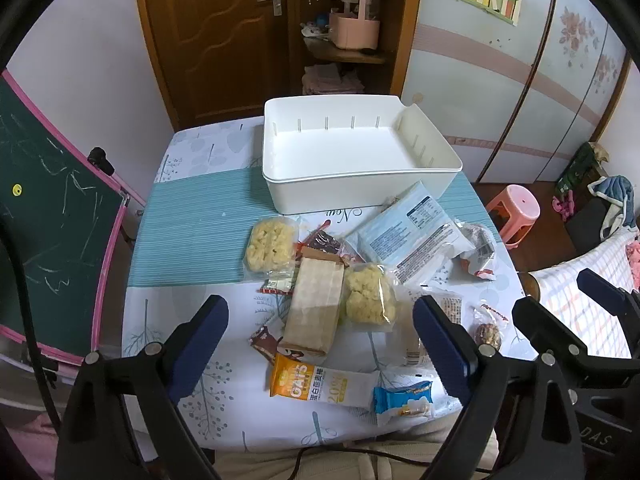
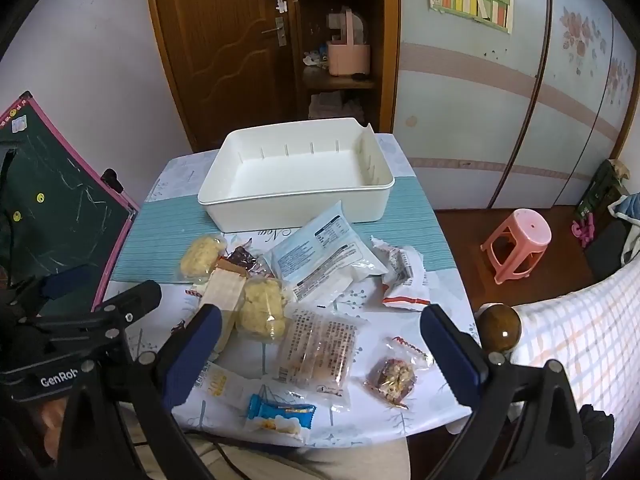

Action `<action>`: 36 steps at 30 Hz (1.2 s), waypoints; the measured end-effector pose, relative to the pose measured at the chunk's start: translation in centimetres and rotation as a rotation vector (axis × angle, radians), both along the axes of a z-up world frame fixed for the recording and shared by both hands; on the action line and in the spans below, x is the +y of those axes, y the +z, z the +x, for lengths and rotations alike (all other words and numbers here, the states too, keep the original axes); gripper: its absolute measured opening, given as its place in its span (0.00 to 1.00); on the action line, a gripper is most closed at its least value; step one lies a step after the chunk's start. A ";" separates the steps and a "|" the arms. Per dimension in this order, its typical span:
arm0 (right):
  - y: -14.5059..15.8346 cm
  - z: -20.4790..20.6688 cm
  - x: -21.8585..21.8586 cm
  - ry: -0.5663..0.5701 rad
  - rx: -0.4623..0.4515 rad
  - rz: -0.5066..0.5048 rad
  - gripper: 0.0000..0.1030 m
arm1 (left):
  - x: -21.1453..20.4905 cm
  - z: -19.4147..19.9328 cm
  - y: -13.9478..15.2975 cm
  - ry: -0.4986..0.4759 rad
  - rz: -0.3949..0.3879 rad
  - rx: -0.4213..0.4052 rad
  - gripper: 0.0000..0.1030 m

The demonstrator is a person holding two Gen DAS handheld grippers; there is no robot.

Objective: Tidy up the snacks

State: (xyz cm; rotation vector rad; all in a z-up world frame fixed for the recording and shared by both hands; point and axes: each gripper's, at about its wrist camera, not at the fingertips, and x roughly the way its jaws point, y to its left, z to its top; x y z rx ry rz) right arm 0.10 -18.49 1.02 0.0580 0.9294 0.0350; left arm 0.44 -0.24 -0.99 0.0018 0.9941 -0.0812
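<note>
Plastic wrappers, mostly clear and crinkled, lie scattered over the near half of the table (image 1: 192,232), whose cloth is white with pale leaf prints and crossed by a teal striped band. We see two lumpy yellow puffed snacks in transparent bags (image 1: 270,246) (image 1: 370,298), a flat tan paper-look packet (image 1: 314,310) between them, a large pale blue pouch (image 1: 412,232) printed with small text, an orange and white oats bar (image 1: 320,386), a small blue packet (image 1: 402,400) just beside the bar, a clear-wrapped flat biscuit pack (image 2: 320,350) and a round nut cluster in a cellophane twist (image 2: 394,376). Behind the pile, at the far side of the table, stands a white rectangular plastic bin (image 1: 352,190) with smooth walls, rounded corners and slotted ribs along its inner sides; we find nothing inside it. The blue pouch's far corner lies just beside the bin's front wall. Our left gripper (image 1: 320,336) hangs tilted downward over the tan packet and the oats bar, its blue-padded fingers (image 1: 200,344) spread wide and holding nothing. Our right gripper (image 2: 320,344) hangs at a similar tilt above the biscuit pack, its jaws also spread wide and bare
</note>
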 end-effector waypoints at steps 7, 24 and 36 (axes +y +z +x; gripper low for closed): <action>0.0 0.0 0.0 0.001 0.004 0.006 0.97 | 0.0 0.1 0.2 0.002 0.009 -0.006 0.90; -0.3 -0.3 0.1 0.004 0.019 0.030 0.97 | 0.3 -0.4 0.1 0.006 0.018 -0.010 0.90; -0.5 -0.2 0.0 0.005 0.030 0.040 0.97 | 0.5 -0.4 0.2 0.007 0.023 -0.008 0.90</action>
